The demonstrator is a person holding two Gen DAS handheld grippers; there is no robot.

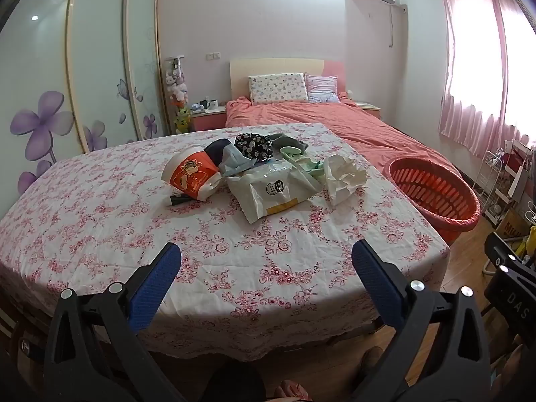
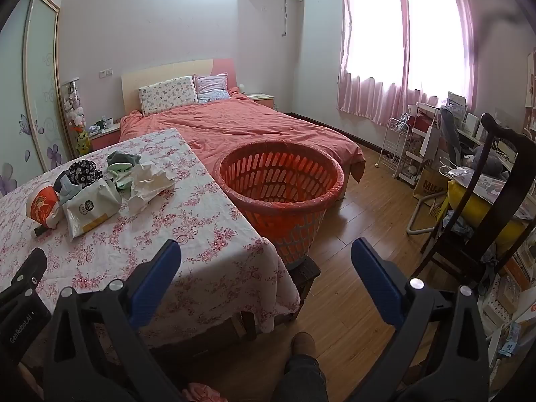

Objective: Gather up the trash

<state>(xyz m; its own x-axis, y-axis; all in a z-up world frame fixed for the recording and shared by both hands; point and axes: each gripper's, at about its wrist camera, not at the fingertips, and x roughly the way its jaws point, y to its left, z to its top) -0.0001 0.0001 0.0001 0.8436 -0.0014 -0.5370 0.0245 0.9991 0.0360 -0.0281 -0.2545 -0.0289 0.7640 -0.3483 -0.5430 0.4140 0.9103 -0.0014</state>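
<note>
Both the left gripper (image 1: 266, 261) and right gripper (image 2: 266, 258) hover with fingers spread, empty. The crumpled white paper wad (image 1: 343, 172) on the floral-clothed tabletop (image 1: 100, 207) looks light and soft; pinch a raised fold.

Left wrist view sits low at the near edge of the flowered table (image 1: 100, 207), looking forward and slightly down between its own two blue fingers, with the litter pile (image 1: 254, 171) straight ahead at mid-distance and the bed (image 1: 318, 117) far behind. Right wrist view stands just off the table's near right corner (image 2: 261, 244), same forward, downward tilt, but shifted right, so the orange basket (image 2: 281, 187) lands dead centre and close. Both views share the table, the pile (pushed left in the right one), the basket, bed and pink curtains (image 2: 402, 43). Each camera catches the other gripper at its frame edge.
</note>
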